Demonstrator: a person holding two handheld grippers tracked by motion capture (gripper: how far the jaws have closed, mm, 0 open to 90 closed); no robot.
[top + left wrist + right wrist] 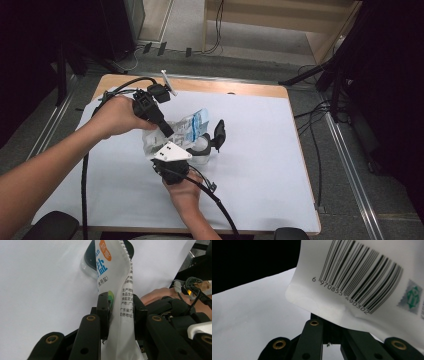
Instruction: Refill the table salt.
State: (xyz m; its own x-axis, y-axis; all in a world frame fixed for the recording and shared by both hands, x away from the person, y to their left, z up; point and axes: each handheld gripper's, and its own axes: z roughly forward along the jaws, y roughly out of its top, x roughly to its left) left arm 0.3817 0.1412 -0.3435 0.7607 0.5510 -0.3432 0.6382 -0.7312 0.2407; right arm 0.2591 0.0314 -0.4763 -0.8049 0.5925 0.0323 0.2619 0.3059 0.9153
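White cloth covers the wooden table (280, 92), and dark floor with cables lies behind it. Over the middle of this cloth both tongs hold one salt bag (187, 127) above a clear round container (200, 150) whose black lid (219, 134) stands open just beside the bag. The left gripper (120, 315) has its jaws closed on the bag's edge, with the printed film pinched flat between the two black pads. The right gripper (167, 165) sits lower, near the person's side; in its own view the bag's sealed corner (317, 300) lies just above the jaws, which look close together, but I cannot tell if they really clamp it. I judge the bag is lifted and brought to the container, while the opening or pouring is not yet done. The bag is thin glossy plastic, white with blue and orange print and a barcode, crumpled and soft. The container looks rigid and transparent.
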